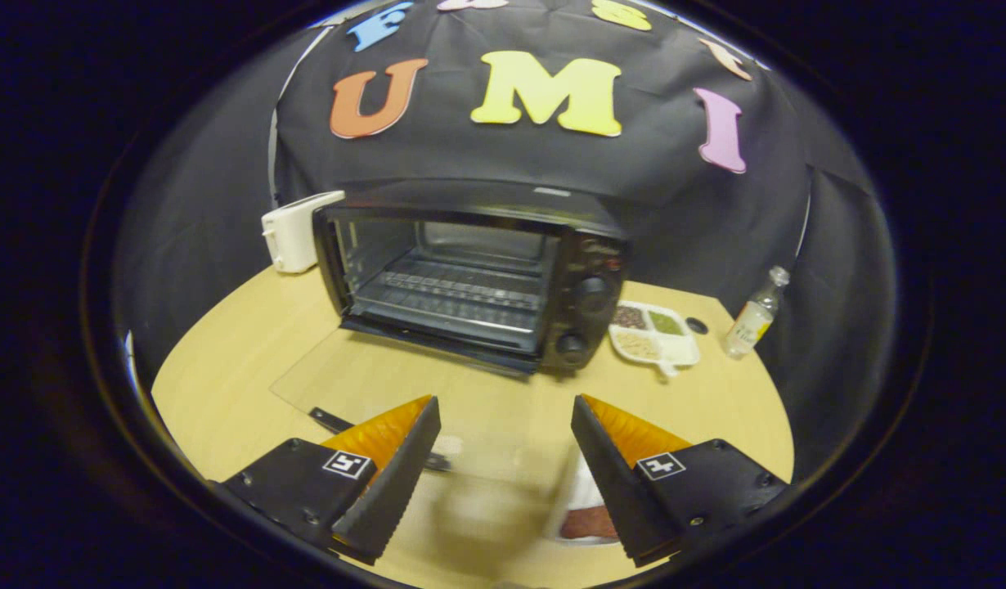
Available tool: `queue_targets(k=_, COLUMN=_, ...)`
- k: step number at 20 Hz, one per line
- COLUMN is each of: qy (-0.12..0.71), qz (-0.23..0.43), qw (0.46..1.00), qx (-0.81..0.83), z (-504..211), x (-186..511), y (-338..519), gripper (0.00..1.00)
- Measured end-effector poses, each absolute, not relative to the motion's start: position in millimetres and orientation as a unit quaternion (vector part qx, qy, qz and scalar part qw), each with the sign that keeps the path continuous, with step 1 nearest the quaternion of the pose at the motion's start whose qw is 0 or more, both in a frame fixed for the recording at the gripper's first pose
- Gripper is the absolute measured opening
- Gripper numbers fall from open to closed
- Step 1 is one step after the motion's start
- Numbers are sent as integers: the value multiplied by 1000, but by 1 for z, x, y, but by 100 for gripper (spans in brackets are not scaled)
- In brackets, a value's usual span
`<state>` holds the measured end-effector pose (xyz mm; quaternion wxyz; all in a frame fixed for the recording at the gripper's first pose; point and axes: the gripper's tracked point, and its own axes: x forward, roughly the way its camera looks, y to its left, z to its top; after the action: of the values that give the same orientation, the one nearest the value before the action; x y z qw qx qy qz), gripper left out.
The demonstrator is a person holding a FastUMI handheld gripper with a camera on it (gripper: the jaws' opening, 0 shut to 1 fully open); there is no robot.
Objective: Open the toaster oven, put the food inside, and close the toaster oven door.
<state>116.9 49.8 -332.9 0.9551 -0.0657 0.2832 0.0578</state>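
The black toaster oven (478, 274) stands at the back of the round wooden table (225, 360), its cavity and wire rack (454, 294) exposed. Its glass door (388, 380) lies folded down flat toward me, and the dark handle (339, 423) at its near edge passes just behind my left finger. My gripper (505, 405) is open, with nothing between its fingers, hovering over the door's near edge. A white plate (583, 499) carrying a reddish-brown piece of food (589, 522) sits low beside my right finger, partly hidden by it.
A white toaster (294, 231) stands left of the oven. To the oven's right lie a white divided dish (654, 334) with seeds, a small dark disc (697, 325) and a clear bottle (754, 315). The table's edge curves close behind these.
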Motion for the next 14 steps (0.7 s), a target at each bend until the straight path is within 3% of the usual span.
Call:
queue_targets(k=7, qy=320, qz=44, qw=946, qx=-14, z=-332, x=95, y=-74, gripper=100)
queue_targets(k=14, qy=390, qz=110, qw=911, qx=79, z=-375, x=45, y=-69, gripper=93)
